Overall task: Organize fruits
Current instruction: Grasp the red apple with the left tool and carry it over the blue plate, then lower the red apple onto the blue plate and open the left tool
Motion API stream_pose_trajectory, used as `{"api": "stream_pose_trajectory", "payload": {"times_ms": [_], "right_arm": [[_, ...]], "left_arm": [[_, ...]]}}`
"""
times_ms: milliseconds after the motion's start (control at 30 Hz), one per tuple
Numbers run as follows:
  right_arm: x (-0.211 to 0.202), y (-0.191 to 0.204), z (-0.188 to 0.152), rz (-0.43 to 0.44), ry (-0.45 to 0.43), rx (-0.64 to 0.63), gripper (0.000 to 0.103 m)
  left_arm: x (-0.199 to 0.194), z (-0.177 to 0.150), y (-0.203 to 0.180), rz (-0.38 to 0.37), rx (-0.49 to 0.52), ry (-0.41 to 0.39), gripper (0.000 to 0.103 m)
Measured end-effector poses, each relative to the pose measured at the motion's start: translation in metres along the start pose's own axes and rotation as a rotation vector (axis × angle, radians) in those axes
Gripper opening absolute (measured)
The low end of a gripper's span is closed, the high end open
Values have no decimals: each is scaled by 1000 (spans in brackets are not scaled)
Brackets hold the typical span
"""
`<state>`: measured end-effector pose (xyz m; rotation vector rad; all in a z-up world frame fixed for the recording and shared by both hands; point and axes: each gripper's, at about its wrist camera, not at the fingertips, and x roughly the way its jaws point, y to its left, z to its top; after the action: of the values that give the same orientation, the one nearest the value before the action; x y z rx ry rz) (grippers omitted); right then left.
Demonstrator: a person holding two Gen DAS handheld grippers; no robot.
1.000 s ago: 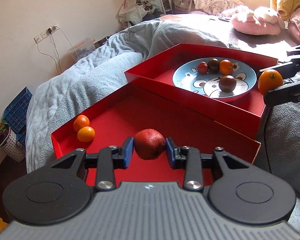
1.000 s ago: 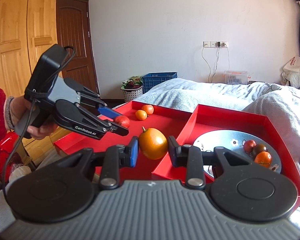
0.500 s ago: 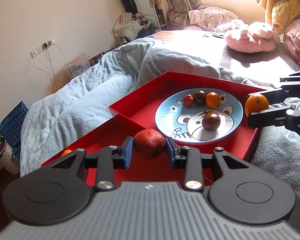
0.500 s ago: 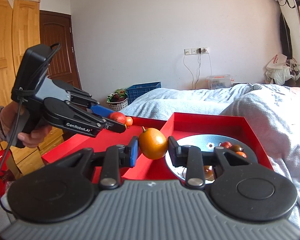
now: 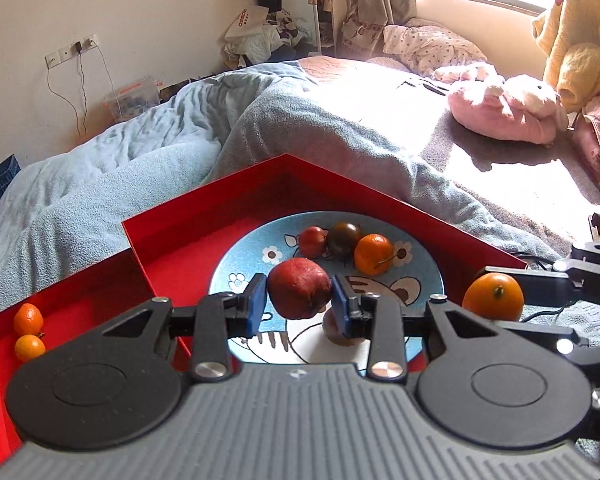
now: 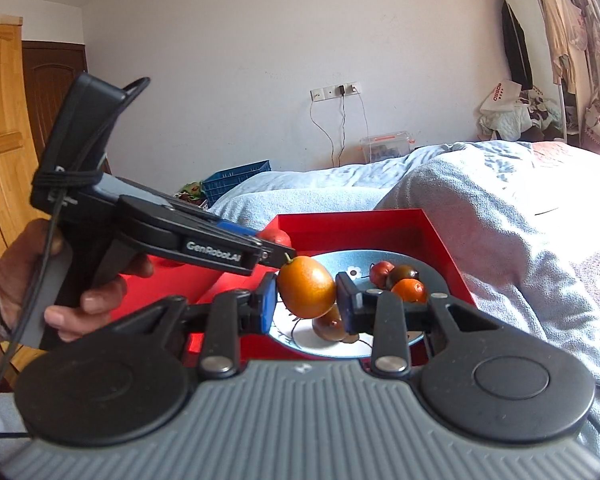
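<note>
Fruit filled both tools: left gripper clamped a red fruit, right gripper an orange, above the near plate. Both looked light, round, bruisable; mid-body grips suited.

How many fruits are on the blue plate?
4: a red one, a dark one and an orange one at the far side, one nearer, partly hidden behind the fingers. More may be hidden.
</note>
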<state>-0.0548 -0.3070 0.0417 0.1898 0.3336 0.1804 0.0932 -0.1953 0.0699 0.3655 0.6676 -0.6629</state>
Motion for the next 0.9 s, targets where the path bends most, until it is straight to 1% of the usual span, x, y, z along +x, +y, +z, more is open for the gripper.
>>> {"api": "stream_pose_trajectory", "payload": {"times_ms": [100, 167, 333, 567, 733, 900], "right_arm": [[-1, -4, -1, -17, 2, 6, 35], [-1, -10, -3, -13, 7, 31, 34], [2, -16, -4, -25, 16, 49, 34], [3, -19, -6, -33, 23, 59, 34], [0, -17, -5, -37, 19, 62, 34], [0, -17, -5, -38, 18, 60, 35]], "left_arm": [[19, 0, -9, 21, 3, 45, 40], [28, -1, -10, 17, -10, 69, 40], [42, -6, -13, 32, -7, 96, 40], [43, -7, -14, 45, -11, 87, 42], [37, -10, -13, 46, -13, 68, 50], [21, -15, -12, 50, -26, 31, 54]]}}
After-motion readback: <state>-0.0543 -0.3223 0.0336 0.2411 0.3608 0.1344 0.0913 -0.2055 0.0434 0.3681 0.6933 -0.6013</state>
